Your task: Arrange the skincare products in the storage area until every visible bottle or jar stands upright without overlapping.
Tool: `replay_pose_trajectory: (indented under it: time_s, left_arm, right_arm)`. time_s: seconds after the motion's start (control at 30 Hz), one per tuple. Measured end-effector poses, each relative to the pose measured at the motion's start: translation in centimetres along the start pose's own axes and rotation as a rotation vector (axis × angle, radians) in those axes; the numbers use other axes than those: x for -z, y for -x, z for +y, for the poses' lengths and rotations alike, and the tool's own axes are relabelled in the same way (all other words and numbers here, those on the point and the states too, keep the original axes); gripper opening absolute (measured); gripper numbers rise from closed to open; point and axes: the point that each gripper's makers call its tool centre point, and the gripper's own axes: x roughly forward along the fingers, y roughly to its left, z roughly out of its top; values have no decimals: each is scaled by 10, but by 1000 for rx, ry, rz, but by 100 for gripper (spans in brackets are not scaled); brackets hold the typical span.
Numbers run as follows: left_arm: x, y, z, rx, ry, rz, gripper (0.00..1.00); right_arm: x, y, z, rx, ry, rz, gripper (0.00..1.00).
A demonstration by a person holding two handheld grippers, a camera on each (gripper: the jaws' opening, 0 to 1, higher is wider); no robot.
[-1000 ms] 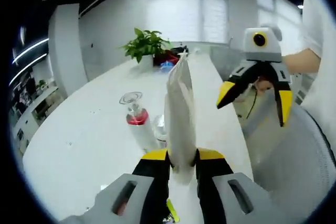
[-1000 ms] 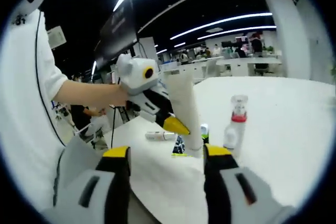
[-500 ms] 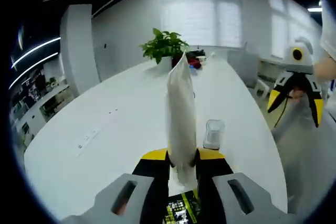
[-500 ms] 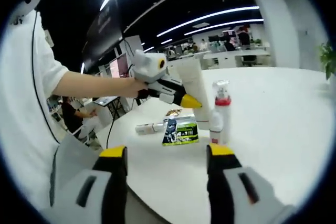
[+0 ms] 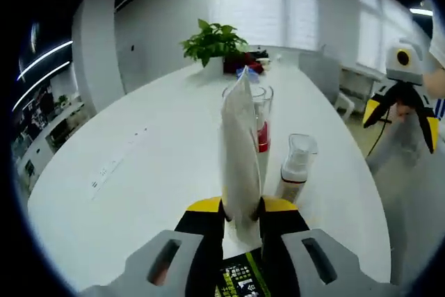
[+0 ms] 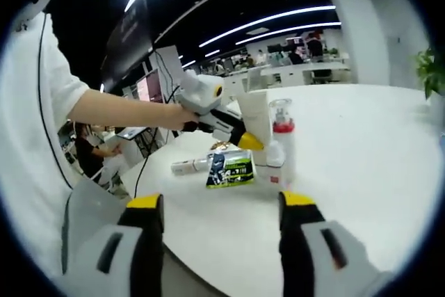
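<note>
My left gripper point(image 5: 241, 208) is shut on a white tube point(image 5: 240, 140) that it holds upright, crimped end up. Just behind the tube stands a clear-capped spray bottle with a red collar point(image 5: 262, 130), and to its right a small white pump bottle point(image 5: 295, 170). A black-and-green sachet point(image 5: 240, 279) lies under my jaws. In the right gripper view the left gripper point(image 6: 245, 140) holds the tube point(image 6: 256, 122) beside the red-collared bottle point(image 6: 281, 137) and the small bottle point(image 6: 273, 161). The sachet point(image 6: 229, 168) lies flat, with another white tube point(image 6: 186, 167) lying behind it. My right gripper point(image 6: 221, 206) is open and holds nothing, hanging off the table's edge point(image 5: 403, 95).
The white table point(image 5: 139, 172) stretches far to the left and back. A potted plant point(image 5: 212, 39) with some coloured items stands at its far end. A person's arm point(image 6: 118, 113) and white sleeve reach in from the left of the right gripper view.
The left gripper has carried the tube closer to the two standing bottles, which now sit right behind and beside it. The right gripper stays open, off to the side.
</note>
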Motion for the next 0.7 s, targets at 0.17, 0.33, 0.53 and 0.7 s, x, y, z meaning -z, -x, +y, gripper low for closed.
replay_pose_trajectory:
  time_s: [0.17,0.33,0.53,0.7]
  left_arm:
    - [-1,-1,0,7,4,-6,16]
    - [-1,-1,-1,18,-2,-2,16]
    - [-1,-1,-1,20,-6,6,17]
    - [0,-1,-2,25,-12,12,17]
  right_arm:
    - [1,0,-4,22,-5,-1,73]
    - [2,1,-8,44,-4,1,77]
    - [5,4,-15,78,-18,-1,79]
    - [5,7,-19,103,-14,-4,80]
